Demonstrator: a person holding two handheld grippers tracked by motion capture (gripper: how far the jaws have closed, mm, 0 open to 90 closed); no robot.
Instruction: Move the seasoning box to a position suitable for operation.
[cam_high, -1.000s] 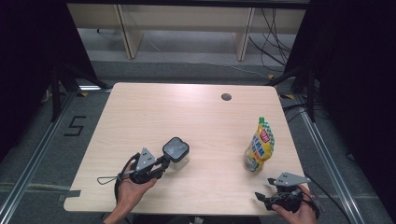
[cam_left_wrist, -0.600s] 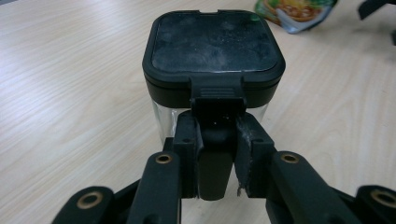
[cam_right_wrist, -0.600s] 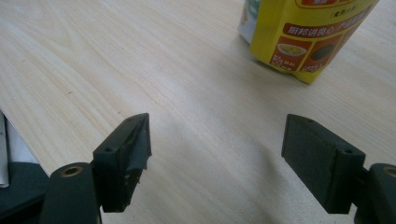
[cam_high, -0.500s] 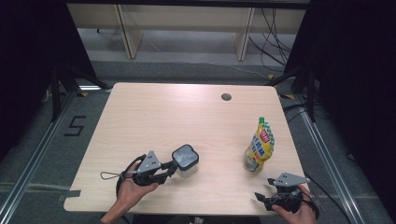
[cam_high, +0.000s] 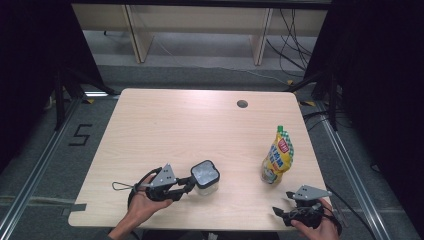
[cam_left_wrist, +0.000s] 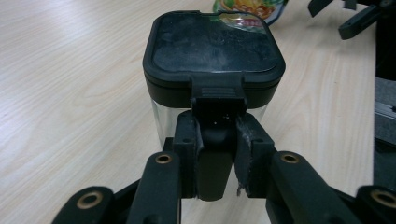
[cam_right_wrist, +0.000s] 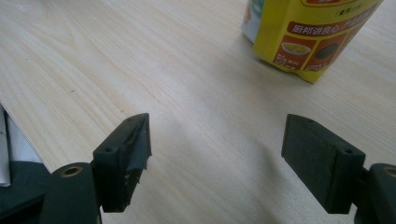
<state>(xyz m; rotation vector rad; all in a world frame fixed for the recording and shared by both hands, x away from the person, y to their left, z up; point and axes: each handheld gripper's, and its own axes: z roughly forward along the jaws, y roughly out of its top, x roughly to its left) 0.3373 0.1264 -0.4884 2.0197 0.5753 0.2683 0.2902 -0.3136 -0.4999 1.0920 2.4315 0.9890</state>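
Over the last second the left gripper (cam_high: 186, 186) has carried the clear square container with the black lid (cam_high: 205, 176) to the right along the near part of the table (cam_high: 165, 130), and a little nearer to the person's edge. The container now stands closer to the yellow sauce pouch (cam_high: 278, 157) than it did. The person's left hand (cam_high: 142, 202) has slid right with the gripper, jaws clamped on the lid's front tab throughout.

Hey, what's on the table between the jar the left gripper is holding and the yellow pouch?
Nothing. In the high view, bare wooden table runs from the jar in the left gripper to the yellow pouch.
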